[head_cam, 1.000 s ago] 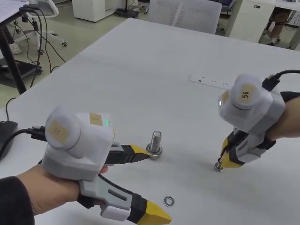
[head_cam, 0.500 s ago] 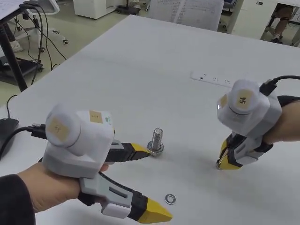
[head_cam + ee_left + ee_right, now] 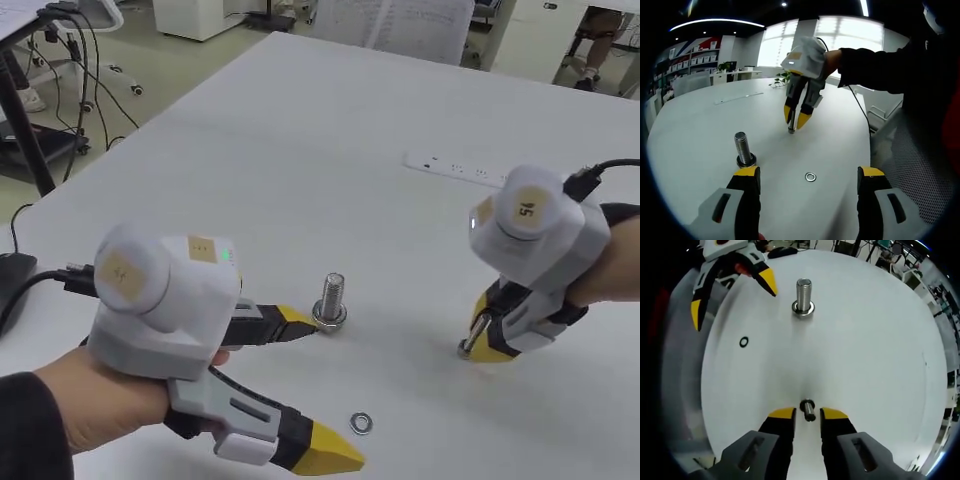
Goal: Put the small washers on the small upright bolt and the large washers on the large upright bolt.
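Observation:
The large bolt (image 3: 332, 299) stands upright mid-table with a washer (image 3: 803, 308) around its base. My left gripper (image 3: 315, 390) is open at the near left. One yellow tip lies close beside the large bolt (image 3: 742, 147), and a small loose washer (image 3: 361, 423) lies flat between the jaws (image 3: 810, 176). On the right, my right gripper (image 3: 487, 343) points down over the small bolt (image 3: 468, 340). Its jaws stand a narrow gap apart on either side of the small bolt (image 3: 807, 408), with slivers of table showing on both sides.
A white power strip (image 3: 450, 170) lies on the table beyond the right gripper. The white table (image 3: 300, 150) runs wide to the far edge, where a chair (image 3: 395, 25) stands. Cables and a stand (image 3: 40, 110) are on the floor at the left.
The right gripper has shifted slightly over the small bolt, so more of its shank shows. The left gripper, large bolt and loose washer have stayed where they were.

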### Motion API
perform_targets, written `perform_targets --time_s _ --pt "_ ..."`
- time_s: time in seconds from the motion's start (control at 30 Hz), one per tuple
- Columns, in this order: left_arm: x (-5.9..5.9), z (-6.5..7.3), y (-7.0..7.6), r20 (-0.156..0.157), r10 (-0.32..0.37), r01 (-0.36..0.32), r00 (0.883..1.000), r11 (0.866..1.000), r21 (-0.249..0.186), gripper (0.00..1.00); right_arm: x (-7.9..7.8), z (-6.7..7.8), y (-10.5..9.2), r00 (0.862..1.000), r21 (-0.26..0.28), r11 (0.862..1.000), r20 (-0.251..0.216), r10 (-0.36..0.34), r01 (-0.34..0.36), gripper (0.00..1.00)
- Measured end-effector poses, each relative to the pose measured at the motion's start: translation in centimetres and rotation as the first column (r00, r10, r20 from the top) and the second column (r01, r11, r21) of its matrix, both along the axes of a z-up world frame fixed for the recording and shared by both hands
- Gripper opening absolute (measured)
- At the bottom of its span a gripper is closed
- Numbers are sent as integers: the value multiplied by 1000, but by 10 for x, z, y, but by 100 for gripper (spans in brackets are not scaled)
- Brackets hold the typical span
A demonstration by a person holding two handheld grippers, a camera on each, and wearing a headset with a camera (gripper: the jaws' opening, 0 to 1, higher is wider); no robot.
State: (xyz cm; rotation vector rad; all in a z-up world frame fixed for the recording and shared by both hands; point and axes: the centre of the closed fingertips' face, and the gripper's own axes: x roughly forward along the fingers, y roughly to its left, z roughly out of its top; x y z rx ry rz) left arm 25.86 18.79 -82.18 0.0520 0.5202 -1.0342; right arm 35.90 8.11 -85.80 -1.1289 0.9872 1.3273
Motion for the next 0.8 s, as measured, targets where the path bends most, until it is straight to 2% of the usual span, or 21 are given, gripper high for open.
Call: perform_targets --time_s 0.43,0.63,0.8 --pt "-1 1 -1 4 -6 6 1000 1000 -1 79 -7 7 -23 998 7 998 11 -59 59 23" --pt "-1 1 -1 5 -8 7 1000 1000 1 79 -13 10 -27 997 17 997 16 -74 74 23" --pt "-1 2 0 6 -7 7 1000 1000 2 79 -24 12 -26 997 29 997 6 -75 75 23"
